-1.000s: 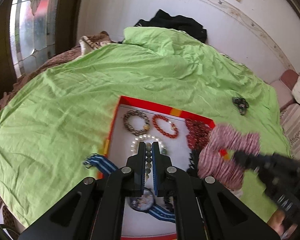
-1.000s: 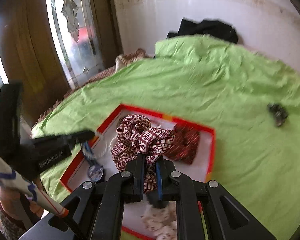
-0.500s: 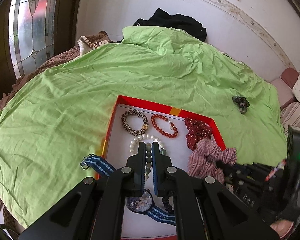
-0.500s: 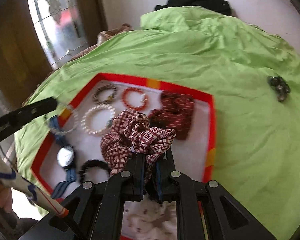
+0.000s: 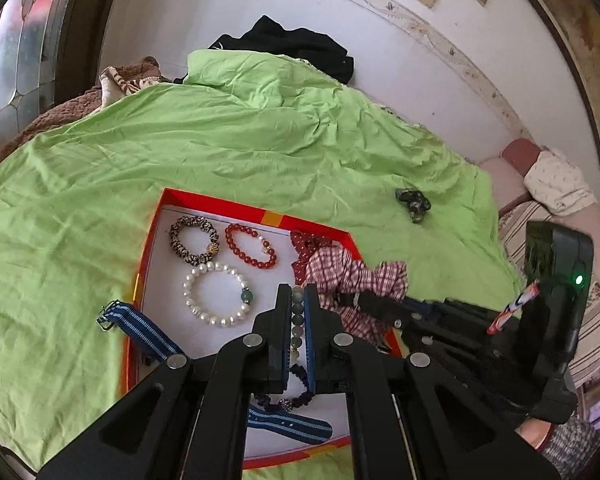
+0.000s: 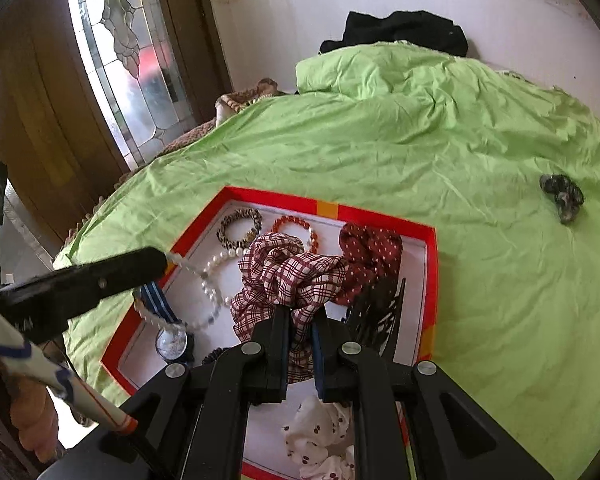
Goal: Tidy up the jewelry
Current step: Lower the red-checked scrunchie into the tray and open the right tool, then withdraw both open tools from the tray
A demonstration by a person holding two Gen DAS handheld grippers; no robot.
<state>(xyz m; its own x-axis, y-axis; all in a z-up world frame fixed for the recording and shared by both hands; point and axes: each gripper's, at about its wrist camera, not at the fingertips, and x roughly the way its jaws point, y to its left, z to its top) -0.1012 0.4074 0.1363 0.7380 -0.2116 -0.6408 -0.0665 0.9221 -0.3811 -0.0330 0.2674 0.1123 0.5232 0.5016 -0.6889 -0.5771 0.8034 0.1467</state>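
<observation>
Plaid cloth in red and white, a scrunchie (image 6: 288, 276), is clamped between the fingers of the right gripper (image 6: 300, 320), bunching up just ahead of the tips and hanging over the red-rimmed tray (image 6: 431, 264). Directly beyond it lies a dark red dotted scrunchie (image 6: 374, 250); a black claw clip (image 6: 374, 312) sits just right of the tips, and a white dotted scrunchie (image 6: 320, 434) lies under the gripper's body. Ahead and to the left rest a red bead bracelet (image 6: 296, 224) and a leopard-print bracelet (image 6: 238, 230).

The left gripper (image 5: 297, 300) is closed on a strand of grey-green beads (image 5: 297, 312), which runs down between its fingers. Just left of its tips lies a pearl bracelet (image 5: 216, 300) inside the tray; a blue striped watch strap (image 5: 140, 328) drapes over the tray's left rim. Well ahead and to the right, a small dark hair tie (image 5: 414, 202) lies on the green sheet (image 5: 220, 140), outside the tray.
</observation>
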